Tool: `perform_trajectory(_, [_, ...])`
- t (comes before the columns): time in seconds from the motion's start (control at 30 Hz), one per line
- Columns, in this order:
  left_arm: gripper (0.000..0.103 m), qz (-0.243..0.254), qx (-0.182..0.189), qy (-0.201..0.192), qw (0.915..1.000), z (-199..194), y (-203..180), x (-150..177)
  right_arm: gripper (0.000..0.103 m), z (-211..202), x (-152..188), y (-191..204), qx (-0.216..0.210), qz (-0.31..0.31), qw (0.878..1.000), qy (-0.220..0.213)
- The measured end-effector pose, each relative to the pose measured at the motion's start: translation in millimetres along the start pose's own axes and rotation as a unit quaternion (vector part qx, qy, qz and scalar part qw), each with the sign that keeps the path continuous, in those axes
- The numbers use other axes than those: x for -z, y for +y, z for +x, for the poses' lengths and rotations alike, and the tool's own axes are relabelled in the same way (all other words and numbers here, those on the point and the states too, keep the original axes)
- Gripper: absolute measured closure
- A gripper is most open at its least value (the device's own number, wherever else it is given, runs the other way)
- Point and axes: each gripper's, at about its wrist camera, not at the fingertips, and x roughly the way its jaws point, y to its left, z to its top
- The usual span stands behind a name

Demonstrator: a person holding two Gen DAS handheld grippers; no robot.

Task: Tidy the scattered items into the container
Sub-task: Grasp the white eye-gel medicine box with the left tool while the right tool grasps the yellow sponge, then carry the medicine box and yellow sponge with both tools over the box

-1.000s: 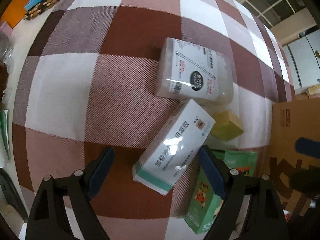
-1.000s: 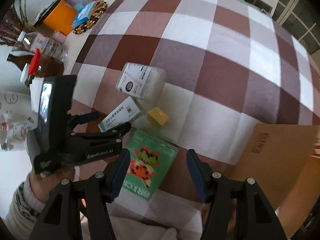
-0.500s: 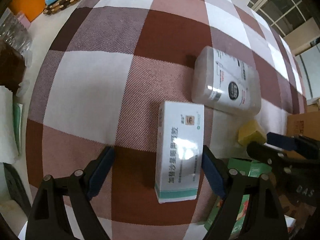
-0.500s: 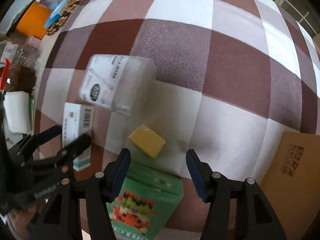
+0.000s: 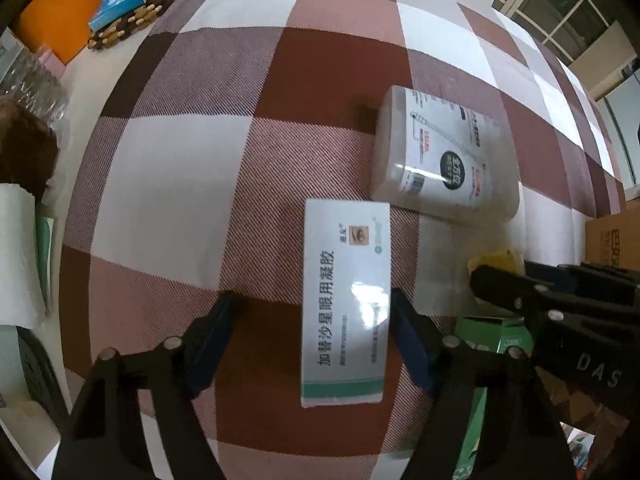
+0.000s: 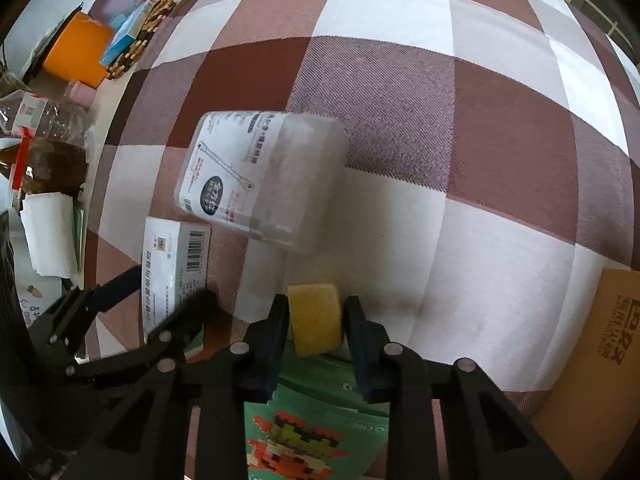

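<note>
Right fingers [image 6: 316, 320] newly clamping spongy block [image 6: 316, 318]

Left tongs [image 5: 310, 336]: showing black plastic arms, dark blue pads lining the inner faces, silver round rivets sitting along the arms.
Right tongs [image 6: 316, 320]: wearing the same black frame with dark blue pads and silver rivets; white letters "DAS" showing on its side in the left wrist view.

The checked cloth [image 5: 168, 184] over the surface is woven, matt, with a fine diagonal rib. The white carton [image 5: 346, 312] is glossy card, catching glare. The cotton-swab tub [image 6: 264, 180] is cloudy, smooth plastic. The yellow block [image 6: 316, 318] looks matt and spongy. The box [image 6: 612, 344] is plain brown cardboard.
</note>
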Motion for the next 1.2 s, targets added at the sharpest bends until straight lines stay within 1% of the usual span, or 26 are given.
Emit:
perform_trajectory(0.07, [0.044,-0.004,0.005,0.001,1.0000,-2.5,3.8,-0.7,0.075,-3.2,2.2,-2.8,-0.004,0.006,1.000,0.000])
perform_trajectory(0.13, [0.065,-0.011,0.018,0.003,0.9998,-5.1,8.2,-0.5,0.075,-9.5,4.0,-6.2,-0.008,0.011,1.000,-0.004])
perform_trajectory(0.2, [0.065,-0.022,0.037,0.008,0.9990,-6.5,13.0,0.1,0.075,-16.9,4.0,-8.2,-0.008,0.010,1.000,-0.009])
perform_trajectory(0.33, [0.065,-0.025,0.045,0.008,0.9986,-12.7,15.6,4.0,0.075,-31.5,3.3,-8.3,-0.007,0.009,1.000,-0.017])
perform_trajectory(0.4, [0.065,-0.023,0.045,0.005,0.9987,-14.4,18.2,13.8,0.075,-36.3,3.2,-4.7,-0.006,0.006,1.000,-0.021])
perform_trajectory(0.53, [0.065,-0.017,0.041,0.001,0.9990,-23.2,16.3,14.9,0.075,-46.4,5.2,-1.4,-0.009,-0.001,1.000,-0.027])
perform_trajectory(0.57, [0.065,-0.016,0.040,0.001,0.9991,-21.8,10.5,8.2,0.075,-47.3,5.4,0.3,-0.010,-0.003,1.000,-0.028])
perform_trajectory(0.63, [0.065,-0.015,0.039,0.000,0.9991,-22.4,10.8,-10.3,0.075,-51.2,8.0,0.9,-0.011,-0.005,1.000,-0.029])
perform_trajectory(0.67, [0.065,-0.014,0.038,-0.001,0.9992,-22.1,6.5,-12.5,0.075,-53.1,9.3,1.6,-0.011,-0.005,0.999,-0.030])
perform_trajectory(0.8, [0.065,-0.008,0.038,-0.009,0.9992,-34.3,-2.2,-9.7,0.075,-62.1,15.5,3.8,-0.014,-0.010,0.999,-0.034])
perform_trajectory(0.97, [0.065,-0.001,0.038,-0.016,0.9992,-54.4,4.8,3.4,0.075,-74.5,23.3,7.5,-0.020,-0.016,0.999,-0.042])
perform_trajectory(1.2, [0.065,0.013,0.040,-0.026,0.9988,-74.0,-12.5,11.1,0.075,-89.4,35.4,11.0,-0.025,-0.022,0.998,-0.054])
